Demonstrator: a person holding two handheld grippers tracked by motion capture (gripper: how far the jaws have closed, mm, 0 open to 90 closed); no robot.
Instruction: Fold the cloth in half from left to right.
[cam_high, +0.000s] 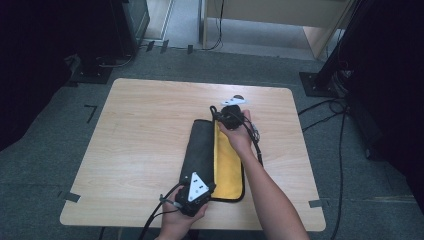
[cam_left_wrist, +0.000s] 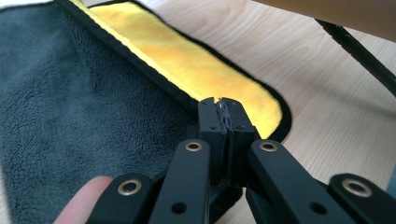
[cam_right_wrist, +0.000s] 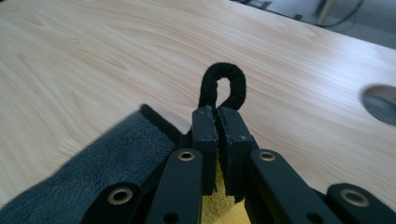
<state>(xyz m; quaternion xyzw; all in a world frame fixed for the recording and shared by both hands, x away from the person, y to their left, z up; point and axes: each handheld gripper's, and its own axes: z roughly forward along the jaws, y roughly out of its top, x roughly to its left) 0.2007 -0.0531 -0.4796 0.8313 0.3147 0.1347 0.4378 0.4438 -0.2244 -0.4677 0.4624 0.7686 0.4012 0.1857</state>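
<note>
**Folded two-tone cloth, pinched at both ends by hand-held grippers**

Item 1: cloth. Dark grey fleece on the outer face, yellow on the inner face, black piping round the edge. It lies on the wooden table, partly folded along its length, so that a yellow strip is exposed beside the grey panel. It runs lengthways between the two grippers, one end at each.

Item 2: left gripper. Held in the person's left hand at the near end of the cloth. Jaws pressed together on the cloth's black-edged fold, where the grey meets the yellow. From this tool the grey panel spreads ahead and to its left; the yellow strip runs ahead and to its right. In the high view the gripper sits over the near corner, with its grey three-cornered plate on top.

Item 3: right gripper. Held in the right hand at the far end of the cloth. Jaws closed tight on the cloth's corner. A black hanging loop stands up just beyond the jaw tips. Grey fleece lies below and to the tool's left; a scrap of yellow shows beneath the jaws.

Item 4: cables. One black cable trails along the right forearm.
</note>
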